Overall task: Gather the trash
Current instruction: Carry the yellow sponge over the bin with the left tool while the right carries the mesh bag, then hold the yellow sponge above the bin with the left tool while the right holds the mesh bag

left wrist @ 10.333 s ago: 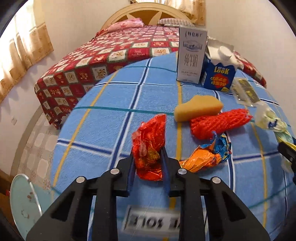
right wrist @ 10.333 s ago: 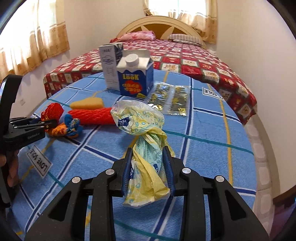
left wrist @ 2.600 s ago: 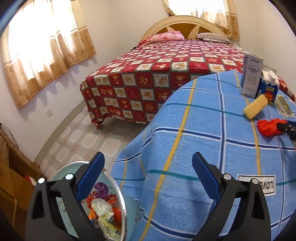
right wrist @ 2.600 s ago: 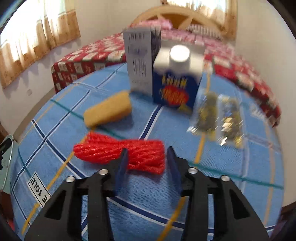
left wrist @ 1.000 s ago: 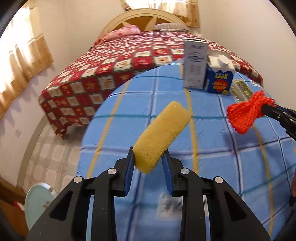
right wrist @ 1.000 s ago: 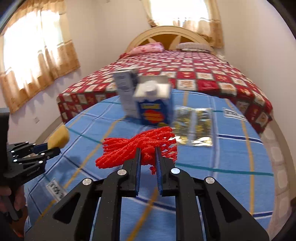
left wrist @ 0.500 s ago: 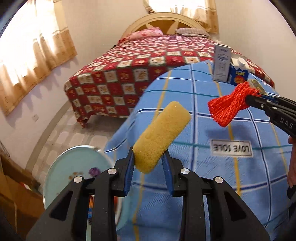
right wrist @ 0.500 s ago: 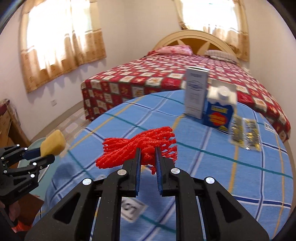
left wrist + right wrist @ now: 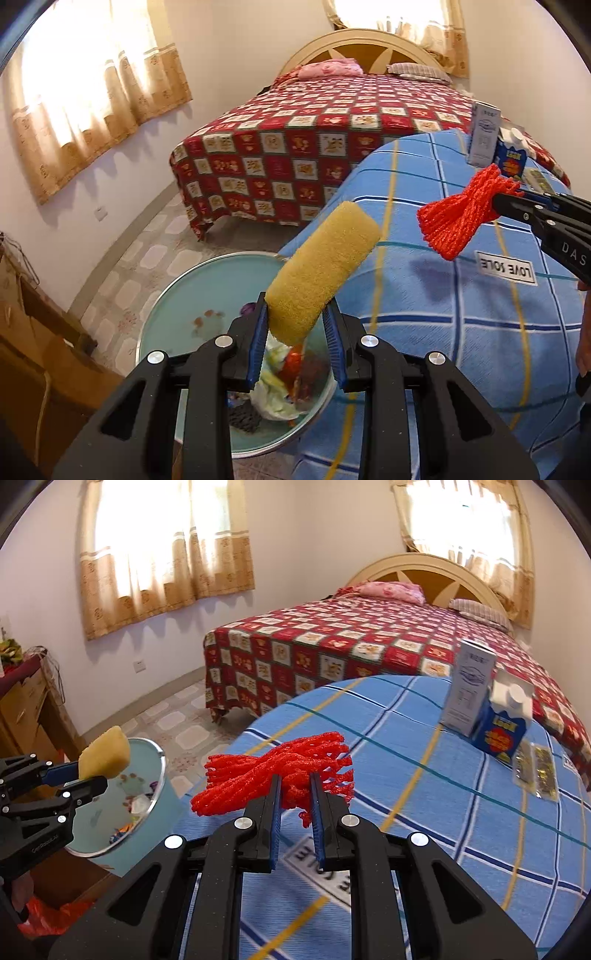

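Observation:
My left gripper [image 9: 295, 317] is shut on a yellow sponge [image 9: 321, 269] and holds it over the pale blue trash bin [image 9: 166, 295], which holds wrappers and a plastic bag. My right gripper [image 9: 294, 786] is shut on a red mesh net [image 9: 273, 771] and holds it above the table's left part. The right gripper and net also show in the left wrist view [image 9: 458, 218]. The left gripper with the sponge shows in the right wrist view [image 9: 103, 757], above the bin [image 9: 155, 801].
A blue checked cloth covers the round table [image 9: 424, 775]. A white carton [image 9: 467, 686], a blue carton [image 9: 504, 720] and clear foil packets [image 9: 535, 771] stand at its far side. A bed with a red quilt [image 9: 332, 642] lies behind. A wooden cabinet [image 9: 26, 709] is at left.
Both grippers have swung left toward the bin with their loads. The sponge is now over the bin's opening; the net has come closer to the table's left edge.

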`<action>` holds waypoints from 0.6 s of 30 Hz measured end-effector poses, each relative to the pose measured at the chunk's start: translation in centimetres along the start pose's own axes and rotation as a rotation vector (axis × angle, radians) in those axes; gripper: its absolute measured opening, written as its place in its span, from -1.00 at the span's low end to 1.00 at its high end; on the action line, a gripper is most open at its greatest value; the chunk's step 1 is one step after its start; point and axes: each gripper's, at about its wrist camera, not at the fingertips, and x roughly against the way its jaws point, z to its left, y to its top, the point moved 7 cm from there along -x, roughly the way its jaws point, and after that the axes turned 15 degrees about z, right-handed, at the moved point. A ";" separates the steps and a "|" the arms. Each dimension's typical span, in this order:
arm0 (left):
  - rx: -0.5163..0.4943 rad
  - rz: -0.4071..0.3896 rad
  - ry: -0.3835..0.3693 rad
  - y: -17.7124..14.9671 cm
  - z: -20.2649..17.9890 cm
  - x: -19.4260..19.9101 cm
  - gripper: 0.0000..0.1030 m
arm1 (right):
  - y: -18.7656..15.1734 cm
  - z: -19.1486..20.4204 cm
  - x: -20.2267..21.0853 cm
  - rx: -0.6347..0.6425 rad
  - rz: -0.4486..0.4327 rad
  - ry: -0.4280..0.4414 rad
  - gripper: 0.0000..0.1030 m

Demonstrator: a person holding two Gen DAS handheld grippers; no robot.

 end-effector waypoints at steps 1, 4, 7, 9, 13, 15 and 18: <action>0.005 0.001 0.005 -0.1 0.4 0.0 -0.43 | 0.0 0.4 0.0 0.007 0.000 0.001 -0.71; 0.019 0.001 0.018 -0.7 1.5 0.2 -0.43 | 0.3 1.9 -0.3 0.040 0.002 0.003 -0.71; 0.028 0.005 0.029 -1.1 2.3 0.2 -0.43 | 0.1 2.6 -0.4 0.058 0.003 0.005 -0.71; 0.032 0.006 0.036 -1.5 2.9 0.3 -0.43 | 0.1 3.6 -0.6 0.078 0.007 0.008 -0.71; 0.043 0.008 0.050 -2.1 4.1 0.4 -0.43 | 0.0 4.8 -0.6 0.104 0.008 0.013 -0.71; 0.048 0.013 0.056 -2.5 4.5 0.3 -0.43 | 0.0 5.4 -0.7 0.112 0.008 0.015 -0.71; 0.059 0.017 0.063 -3.1 5.5 0.2 -0.43 | 0.0 6.2 -1.0 0.130 0.011 0.017 -0.71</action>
